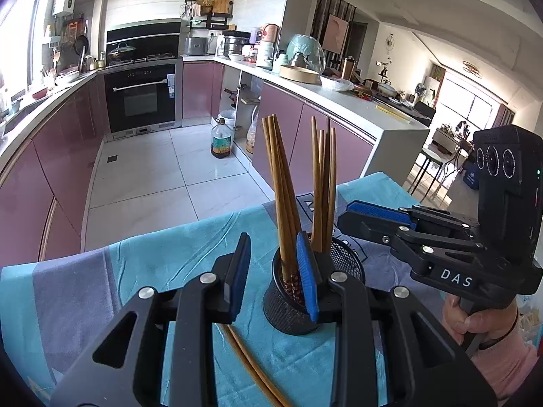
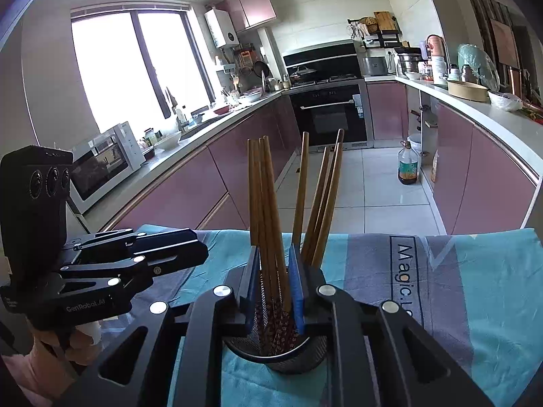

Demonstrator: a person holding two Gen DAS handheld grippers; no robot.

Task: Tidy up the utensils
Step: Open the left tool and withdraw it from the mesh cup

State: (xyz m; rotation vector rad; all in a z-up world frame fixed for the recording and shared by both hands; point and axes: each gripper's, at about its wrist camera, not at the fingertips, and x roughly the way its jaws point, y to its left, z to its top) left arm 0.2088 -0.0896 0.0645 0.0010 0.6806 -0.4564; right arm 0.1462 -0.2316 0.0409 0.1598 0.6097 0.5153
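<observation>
A black mesh cup [image 1: 292,308] stands on the blue cloth and holds several wooden chopsticks [image 1: 281,176], upright in two bunches. My left gripper [image 1: 275,271] is open and empty just left of the cup, its right pad against the cup's rim. Two loose chopsticks [image 1: 251,366] lie on the cloth under it. My right gripper [image 2: 273,281] is closed around the left bunch of chopsticks [image 2: 268,210] above the cup [image 2: 281,356]. Its body also shows in the left wrist view [image 1: 383,218], to the right of the cup.
The table carries a blue and grey cloth [image 2: 475,288] with its far edge dropping to the tiled kitchen floor [image 1: 146,183]. Pink cabinets and an oven [image 2: 331,112] stand beyond. An oil bottle [image 2: 409,166] stands on the floor.
</observation>
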